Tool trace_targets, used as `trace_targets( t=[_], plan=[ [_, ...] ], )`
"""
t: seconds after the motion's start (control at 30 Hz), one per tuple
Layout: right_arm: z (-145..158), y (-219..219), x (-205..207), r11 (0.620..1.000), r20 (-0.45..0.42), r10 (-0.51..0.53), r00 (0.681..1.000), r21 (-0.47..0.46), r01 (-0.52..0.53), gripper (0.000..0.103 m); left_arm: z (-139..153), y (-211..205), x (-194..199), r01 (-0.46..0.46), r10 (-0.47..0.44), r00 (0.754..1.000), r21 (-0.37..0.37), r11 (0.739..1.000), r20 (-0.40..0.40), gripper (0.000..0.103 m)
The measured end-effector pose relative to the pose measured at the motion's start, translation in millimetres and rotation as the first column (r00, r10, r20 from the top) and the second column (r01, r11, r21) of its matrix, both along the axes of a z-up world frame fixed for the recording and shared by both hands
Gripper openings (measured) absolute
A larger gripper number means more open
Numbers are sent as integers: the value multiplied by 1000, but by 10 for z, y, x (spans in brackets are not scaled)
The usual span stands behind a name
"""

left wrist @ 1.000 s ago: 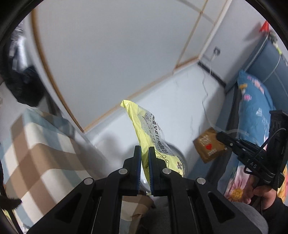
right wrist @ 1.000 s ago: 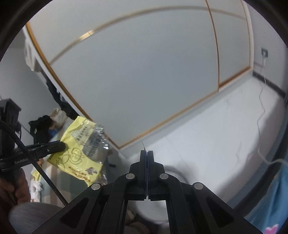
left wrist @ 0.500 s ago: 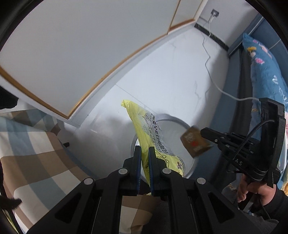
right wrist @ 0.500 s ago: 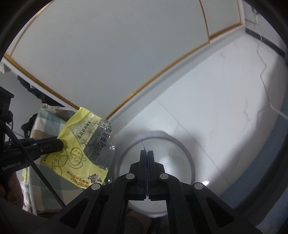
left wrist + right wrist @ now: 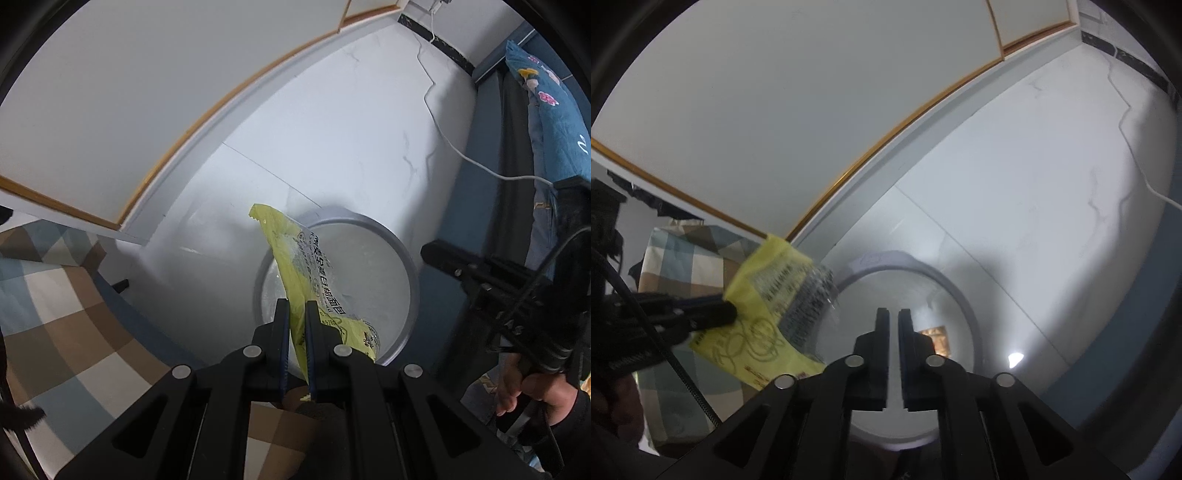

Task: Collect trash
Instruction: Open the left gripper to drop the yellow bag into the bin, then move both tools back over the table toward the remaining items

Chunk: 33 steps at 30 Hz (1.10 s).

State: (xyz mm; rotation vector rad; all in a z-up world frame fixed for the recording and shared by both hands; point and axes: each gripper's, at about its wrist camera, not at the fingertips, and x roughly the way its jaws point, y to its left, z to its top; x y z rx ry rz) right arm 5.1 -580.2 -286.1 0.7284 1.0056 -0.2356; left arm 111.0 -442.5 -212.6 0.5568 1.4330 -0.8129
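My left gripper (image 5: 296,306) is shut on a yellow printed snack wrapper (image 5: 295,254), which stands up between its blue pads directly over a round grey bin (image 5: 406,266) on the white floor. In the right wrist view the same wrapper (image 5: 768,306) hangs over the bin's left rim (image 5: 908,258), held by the left gripper (image 5: 729,314). My right gripper (image 5: 894,314) hovers above the bin; its jaws are opening, with a narrow gap and nothing between them. A small brown packet (image 5: 936,338) lies inside the bin beyond its fingers. The right gripper (image 5: 430,254) also shows at the bin's right edge.
A checked brown-and-blue blanket (image 5: 55,314) lies left of the bin. Blue floral bedding (image 5: 554,110) rises on the right. A white cable (image 5: 443,136) trails across the floor. A white wall panel with wood trim (image 5: 184,129) stands behind. A person's hand (image 5: 532,387) grips the right tool.
Both grippers have come down toward the bin. The brown packet left the right gripper and now lies in the bin; the right jaws have parted. The left still grips the wrapper.
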Motion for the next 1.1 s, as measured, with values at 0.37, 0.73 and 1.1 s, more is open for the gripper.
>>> trace_targets(
  t=[0.37, 0.73, 1.1],
  plan=[
    [47, -155, -153, 996, -2, -86, 996, -21, 86, 43, -206, -89, -97, 52, -49, 997, 62, 997, -58, 38],
    [25, -201, -189, 994, -20, -105, 994, -7, 105, 55, -19, 125, 12, -70, 69, 996, 26, 997, 62, 53],
    [474, -61, -249, 999, 34, -48, 998, -22, 49, 63, 773, 655, -7, -235, 263, 930, -134, 963, 257, 65]
  ],
)
